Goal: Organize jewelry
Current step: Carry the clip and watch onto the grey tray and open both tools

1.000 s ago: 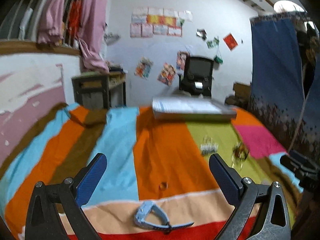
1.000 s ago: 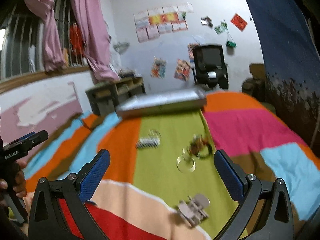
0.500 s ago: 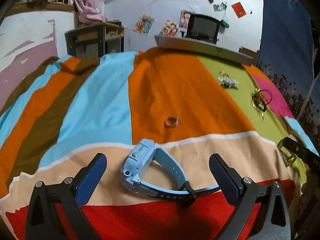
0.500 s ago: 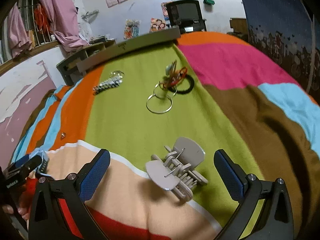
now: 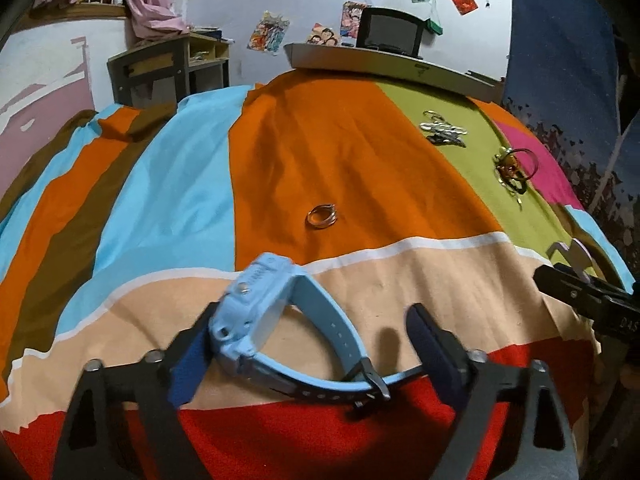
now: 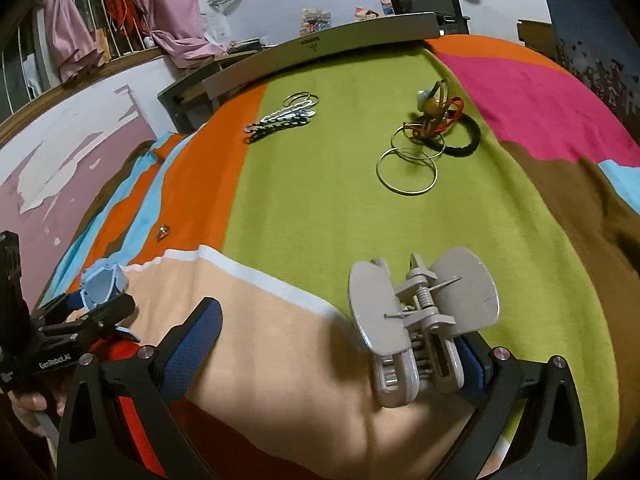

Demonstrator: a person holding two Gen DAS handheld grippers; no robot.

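Left wrist view. Left gripper low over the blanket, fingers spread and straddling the blue watch. Watch lies on its side on the peach stripe, case against the left finger's pad, buckled strap looping toward the right finger without reaching it. Nothing pinched yet. Small ring on the orange stripe just beyond. Further off on the green stripe: hair clips and a bangle tangle. Grey tray sits at the far edge of the bed.

Handling, by judgement: watch is light; plastic case stiff, strap rubbery and will flex or roll if squeezed. Best hold is across the case, not the loop.

Right wrist view. Right gripper also down at the blanket, fingers apart. Grey claw clip stands on its teeth at the peach-green border, tight to the right finger, possibly touching — the pad is hidden behind it. Left finger well clear. Wire hoop and the bangles with a black band lie beyond on green.

Clip judged light, hard, slick plastic, spring-loaded; squeezing the wings opens it. Grip across the toothed body, below the hinge.
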